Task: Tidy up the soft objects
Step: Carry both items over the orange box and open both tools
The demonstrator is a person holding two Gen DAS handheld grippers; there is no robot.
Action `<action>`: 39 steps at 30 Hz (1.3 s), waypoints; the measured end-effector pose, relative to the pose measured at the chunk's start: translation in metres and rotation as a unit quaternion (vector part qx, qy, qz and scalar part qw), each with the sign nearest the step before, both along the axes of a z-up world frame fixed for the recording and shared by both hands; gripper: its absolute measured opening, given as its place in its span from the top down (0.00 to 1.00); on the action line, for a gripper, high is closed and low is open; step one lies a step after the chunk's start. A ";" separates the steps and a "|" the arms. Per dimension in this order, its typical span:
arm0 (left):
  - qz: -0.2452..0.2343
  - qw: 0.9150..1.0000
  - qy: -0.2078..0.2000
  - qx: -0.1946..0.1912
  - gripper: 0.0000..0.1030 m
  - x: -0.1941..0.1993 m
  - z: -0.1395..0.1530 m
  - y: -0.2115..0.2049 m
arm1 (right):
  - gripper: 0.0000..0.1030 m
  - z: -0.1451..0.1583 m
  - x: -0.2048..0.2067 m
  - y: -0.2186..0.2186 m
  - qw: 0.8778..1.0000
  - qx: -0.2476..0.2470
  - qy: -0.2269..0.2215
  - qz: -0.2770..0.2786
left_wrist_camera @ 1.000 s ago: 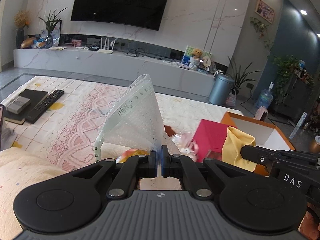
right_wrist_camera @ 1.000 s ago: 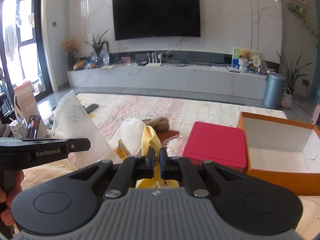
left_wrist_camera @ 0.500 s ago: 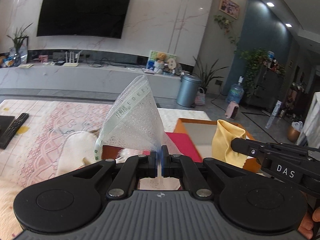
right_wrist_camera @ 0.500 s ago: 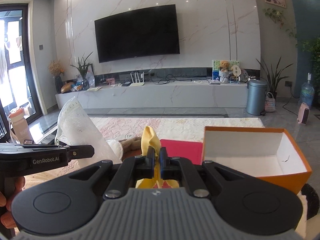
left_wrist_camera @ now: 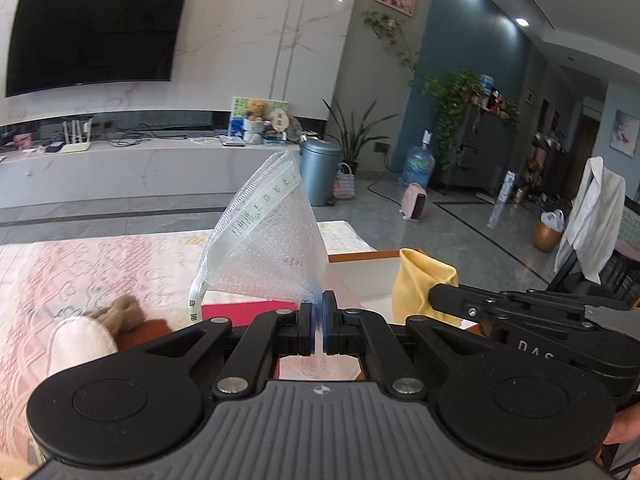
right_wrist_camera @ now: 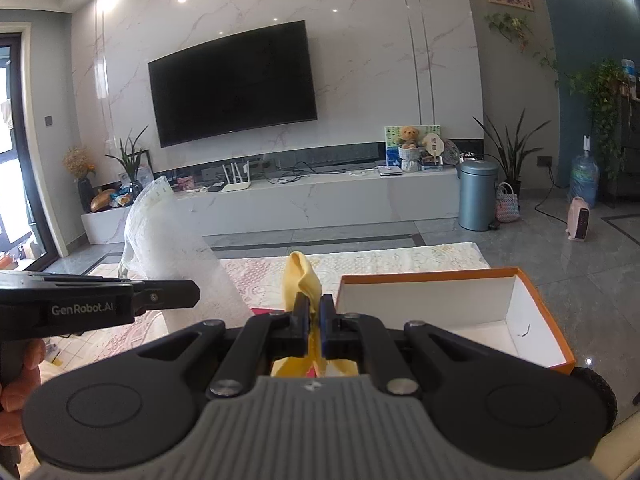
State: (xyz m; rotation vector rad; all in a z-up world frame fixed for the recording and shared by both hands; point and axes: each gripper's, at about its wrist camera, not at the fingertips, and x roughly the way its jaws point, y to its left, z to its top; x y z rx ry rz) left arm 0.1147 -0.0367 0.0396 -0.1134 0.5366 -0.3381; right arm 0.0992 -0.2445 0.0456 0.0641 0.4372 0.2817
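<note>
**Both soft items held over the table, box open and waiting**

Living room, marble wall with a TV, a table under a pink patterned cloth in the foreground. At the table's right end stands an orange box, lid off, white inside and apparently empty; its red lid lies flat just beside it.

The left gripper has its jaws clamped on the gathered corner of a white mesh bag, which fans upward from the pinch, its drawstring hanging down the near side. The right gripper has its jaws clamped on a yellow cloth, a fold standing up above the pinch and the rest hanging below. Gripping at an edge keeps each limp piece bunched and off the table.

Both pieces are in the air, side by side, the cloth nearest the box's open mouth. I judge the box to be the intended destination for both.

Not yet gathered: a cream and brown plush on the cloth, left of the lid.
</note>
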 end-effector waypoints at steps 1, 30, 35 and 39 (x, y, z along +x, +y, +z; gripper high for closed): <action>-0.004 1.000 0.002 0.002 0.97 0.005 0.000 -0.003 | 0.98 0.000 0.005 -0.003 1.000 0.001 0.001 -0.003; -0.137 0.972 0.182 0.052 0.97 0.133 -0.077 -0.075 | 0.97 -0.091 0.141 -0.053 0.983 0.052 0.174 -0.036; -0.153 0.960 0.231 0.025 0.97 0.154 -0.096 -0.090 | 0.97 -0.099 0.149 -0.074 0.979 0.047 0.193 -0.053; -0.146 0.955 0.247 0.081 0.97 0.162 -0.110 -0.106 | 0.97 -0.108 0.156 -0.080 0.971 0.056 0.225 -0.051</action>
